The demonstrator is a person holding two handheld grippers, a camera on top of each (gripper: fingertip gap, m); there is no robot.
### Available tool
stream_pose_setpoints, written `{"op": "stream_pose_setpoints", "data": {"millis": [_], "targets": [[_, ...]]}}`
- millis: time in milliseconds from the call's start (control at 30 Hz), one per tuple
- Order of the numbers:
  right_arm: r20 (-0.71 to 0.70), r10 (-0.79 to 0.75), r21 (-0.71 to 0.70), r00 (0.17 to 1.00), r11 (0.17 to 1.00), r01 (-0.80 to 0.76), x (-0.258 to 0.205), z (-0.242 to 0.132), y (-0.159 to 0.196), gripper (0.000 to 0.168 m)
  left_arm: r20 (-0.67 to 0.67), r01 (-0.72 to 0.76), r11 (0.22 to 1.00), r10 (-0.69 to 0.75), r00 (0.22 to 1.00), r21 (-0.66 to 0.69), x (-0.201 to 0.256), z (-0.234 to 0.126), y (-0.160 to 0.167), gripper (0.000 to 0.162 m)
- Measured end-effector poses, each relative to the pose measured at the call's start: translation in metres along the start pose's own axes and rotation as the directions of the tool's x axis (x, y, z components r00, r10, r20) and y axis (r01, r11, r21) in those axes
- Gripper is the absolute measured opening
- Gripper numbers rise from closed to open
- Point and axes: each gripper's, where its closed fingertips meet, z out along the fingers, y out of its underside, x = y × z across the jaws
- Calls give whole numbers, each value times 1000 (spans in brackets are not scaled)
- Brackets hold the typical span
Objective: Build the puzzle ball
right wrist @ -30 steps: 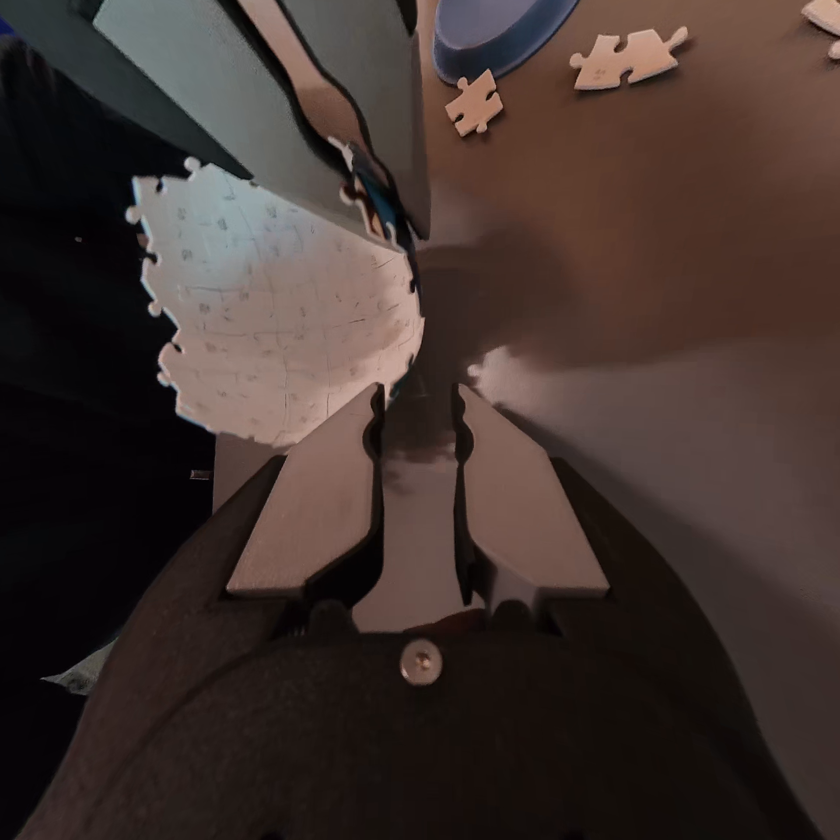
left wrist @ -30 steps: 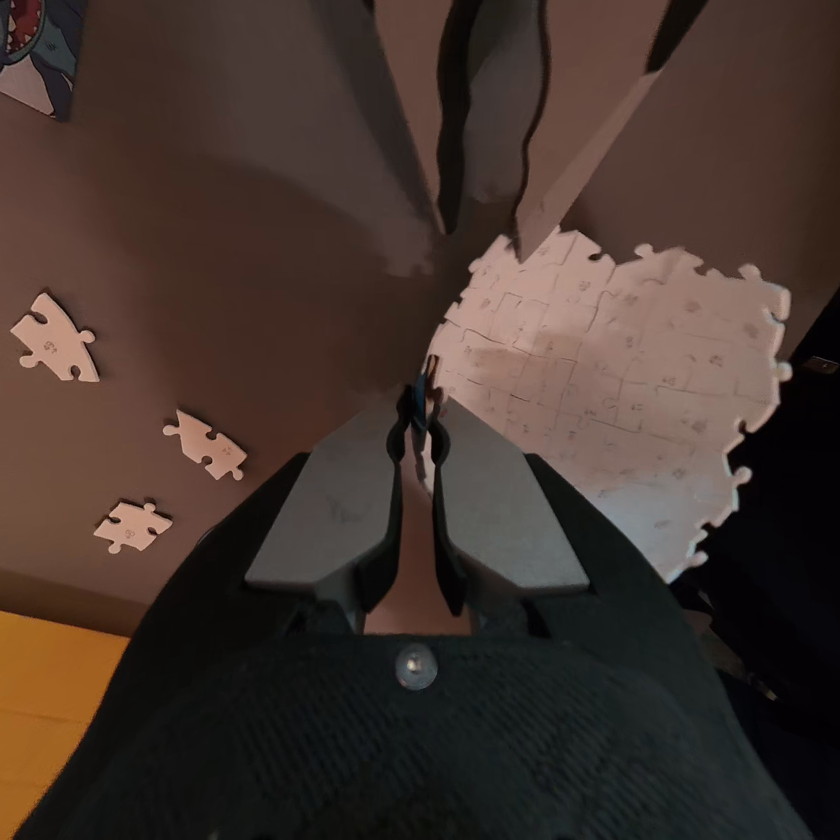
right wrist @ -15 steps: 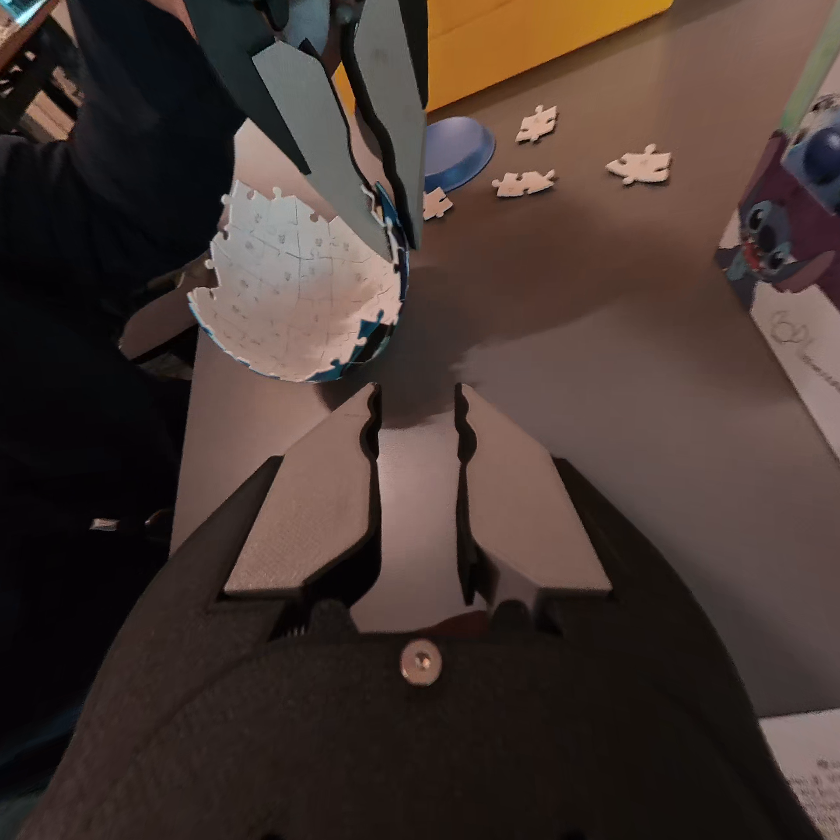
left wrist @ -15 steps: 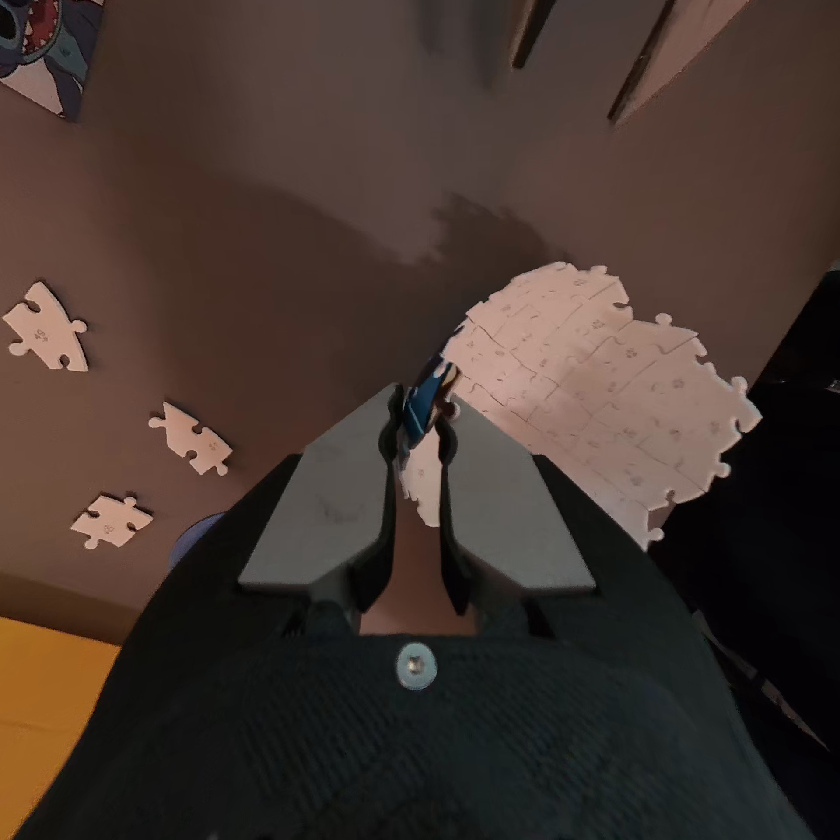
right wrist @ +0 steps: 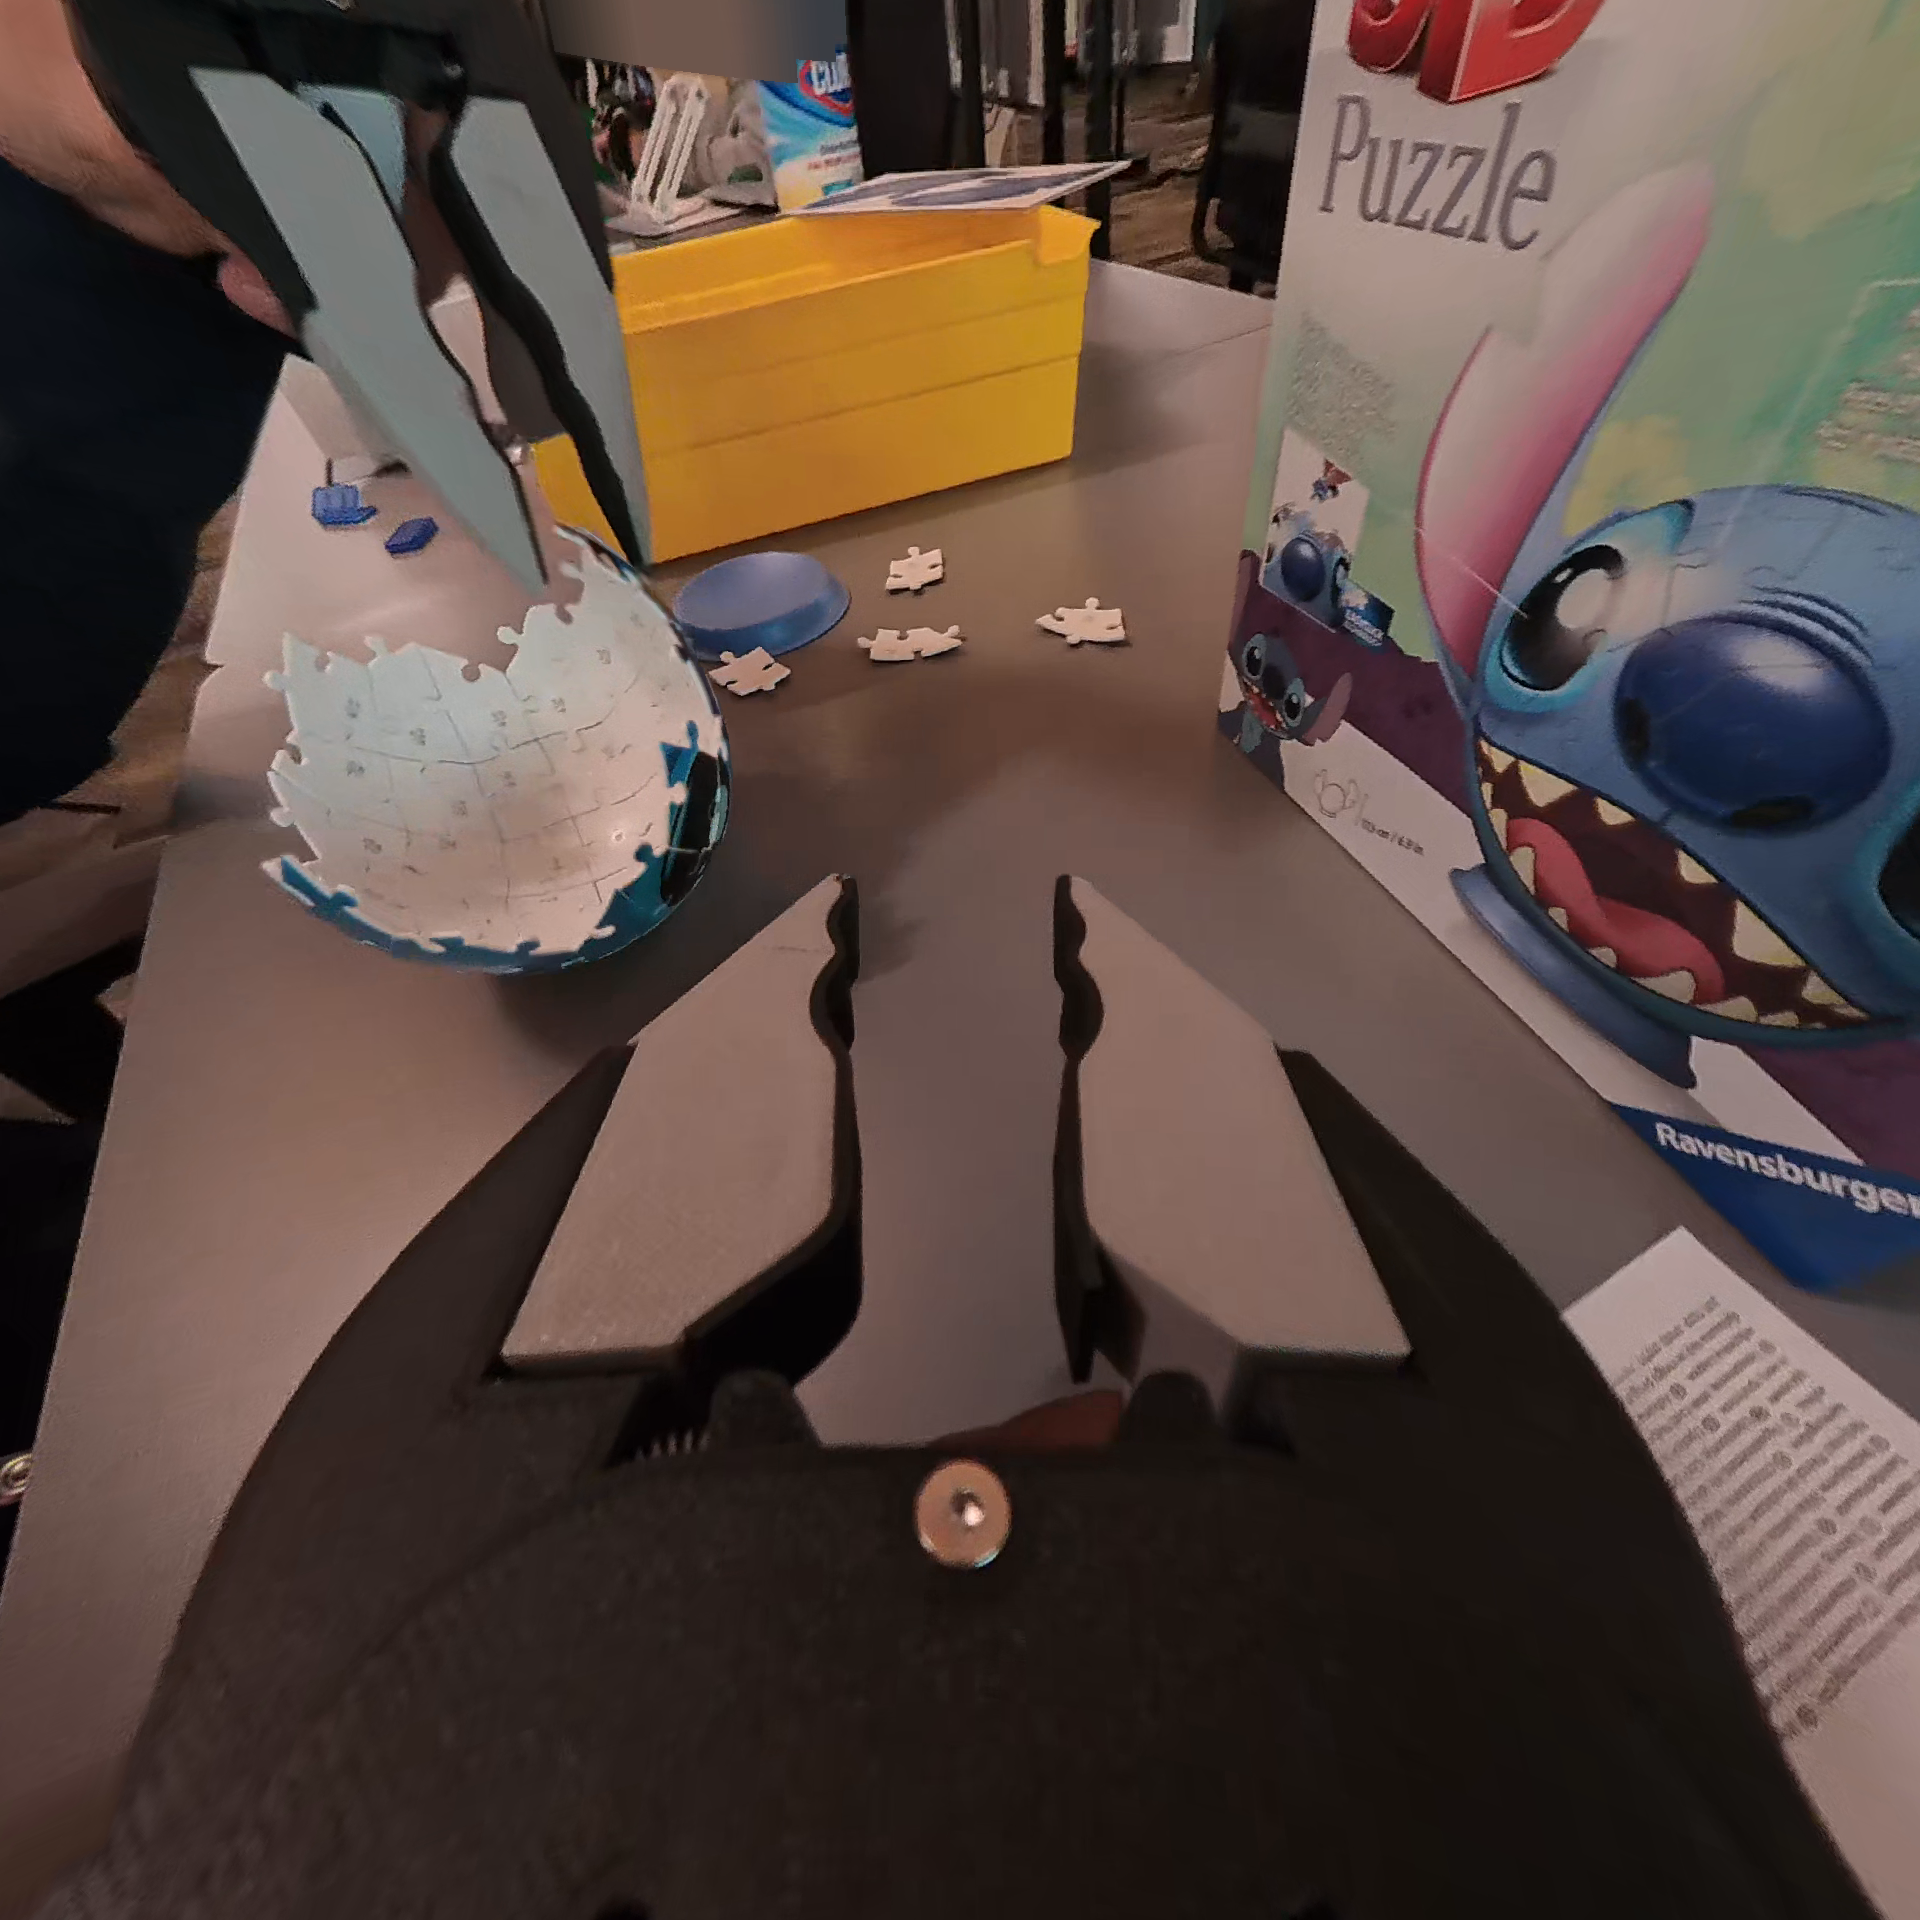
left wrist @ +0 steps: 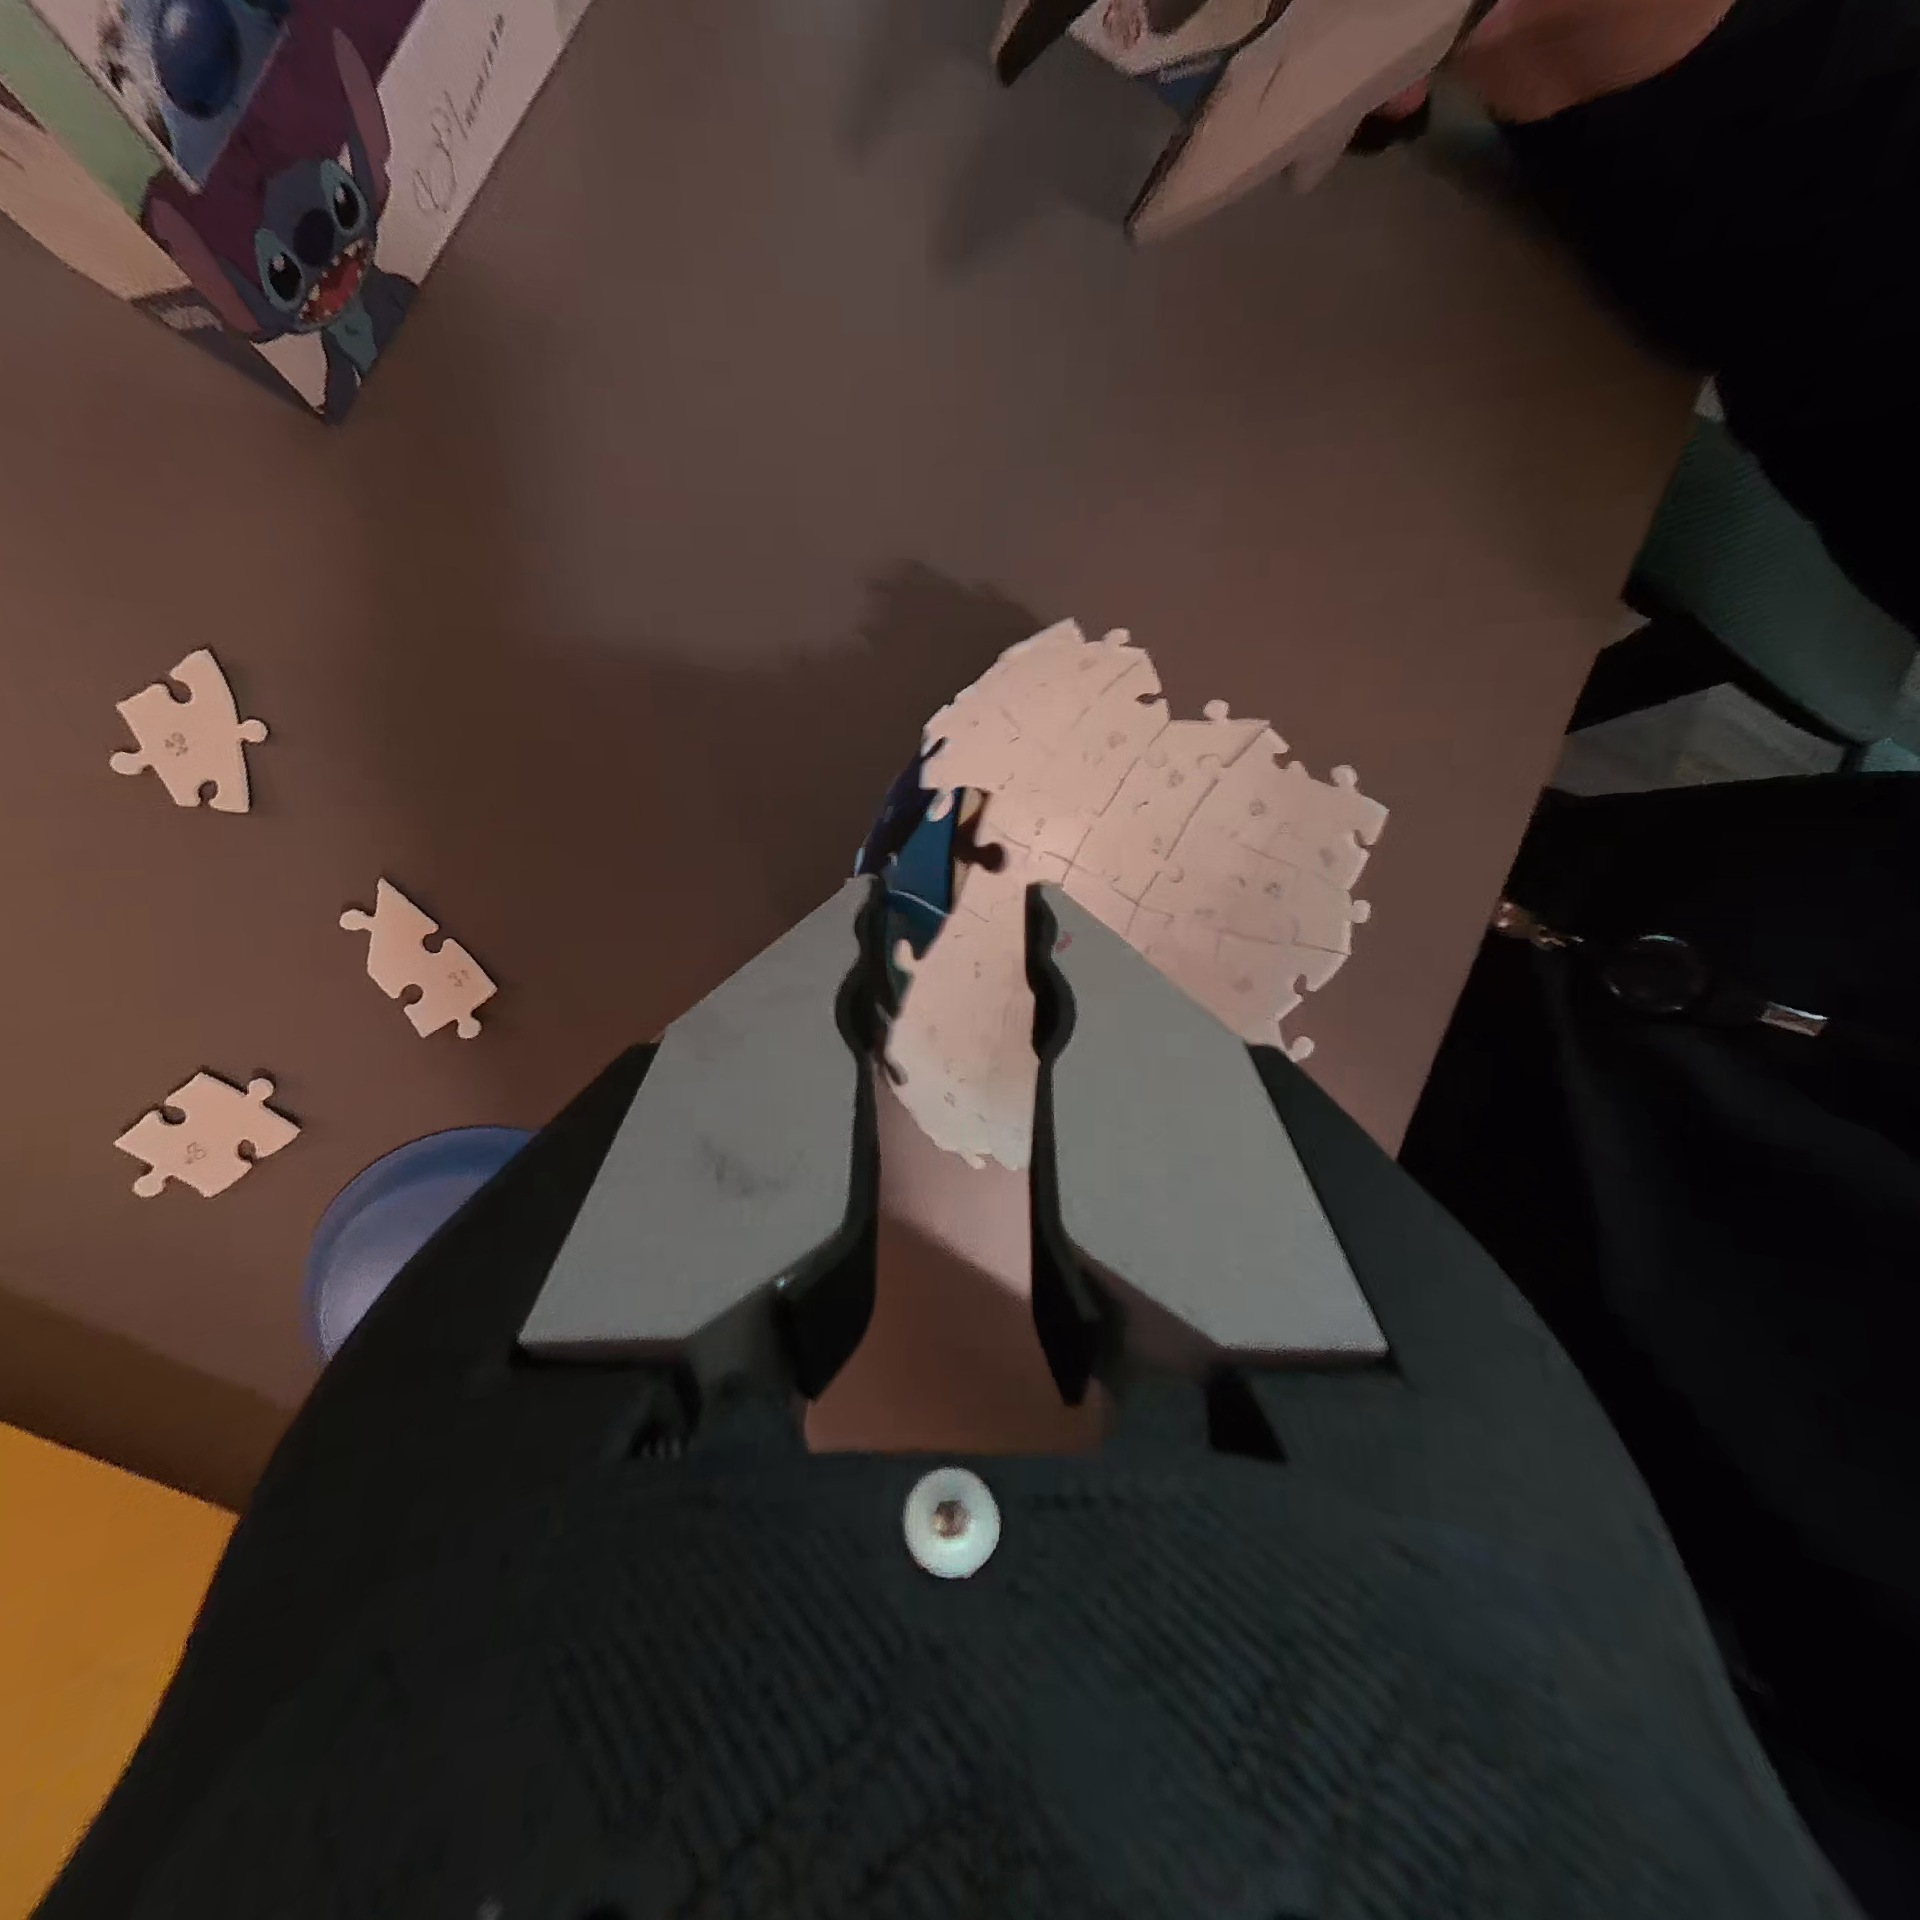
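Note:
The part-built puzzle ball (left wrist: 1195,852) is an open shell, white inside and blue outside, resting on the grey table (right wrist: 987,748). My left gripper (left wrist: 951,904) is open, its jaws standing on either side of the shell's rim. In the right wrist view the left gripper (right wrist: 587,556) comes down onto the top rim of the ball (right wrist: 468,790). My right gripper (right wrist: 956,904) is open and empty, low over the table to the right of the ball. Several loose white pieces (left wrist: 421,966) (right wrist: 909,642) lie on the table.
A blue dish-shaped base (right wrist: 764,613) sits behind the ball, in front of a yellow bin (right wrist: 852,364). The tall puzzle box (right wrist: 1610,623) stands at the right, with a printed sheet (right wrist: 1766,1507) at the near right. Two small blue parts (right wrist: 343,507) lie at the far left. About 15 cm separates my left fingertips from my right. My left gripper is the nearer one to the blue dish-shaped base (right wrist: 764,613): about 15 cm, against 30 cm.
My left gripper has opened and let go of the shell's rim, and the ball now rests on the table. My right gripper has drawn back from the ball and levelled out.

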Motion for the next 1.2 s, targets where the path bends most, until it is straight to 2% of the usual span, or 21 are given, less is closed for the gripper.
{"op": "stream_pose_setpoints", "data": {"millis": [100,167,333,433,567,767,833,867,933,1067,1200], "targets": [[-22,22,5,1000,1000,-22,2,-1,4,36,-5,15,998,-14,1000,67,6,-11,-5,29],[-81,-8,1,997,1000,8,7,-3,7,36,43,10,992,-16,999,124,3,-21,-10,33],[-229,-111,-32,967,994,107,16,-5,12,44,161,-8,927,-57,985,375,-13,-62,-27,47],[-291,-153,-66,944,988,139,24,-4,16,48,207,13,885,-124,970,465,-31,-77,-20,54],[-355,-214,-109,910,976,187,31,-3,19,51,233,45,823,-212,949,566,-61,-83,-9,54],[-401,-249,-127,881,968,216,35,-2,19,51,215,74,761,-273,938,645,-100,-61,11,51],[-402,-259,-137,878,965,222,34,-1,20,51,154,116,726,-294,943,678,-105,-53,18,44],[-404,-264,-141,876,964,225,35,-1,20,51,95,158,712,-302,949,684,-103,-51,18,46],[-406,-272,-151,872,961,230,36,0,21,51,32,191,698,-293,956,691,-99,-52,17,50],[-417,-276,-169,866,960,224,38,1,23,51,21,235,653,-359,933,720,-113,-59,24,50],[-423,-296,-199,857,952,231,39,3,26,51,11,254,661,-369,929,706,-115,-52,27,50]]}}
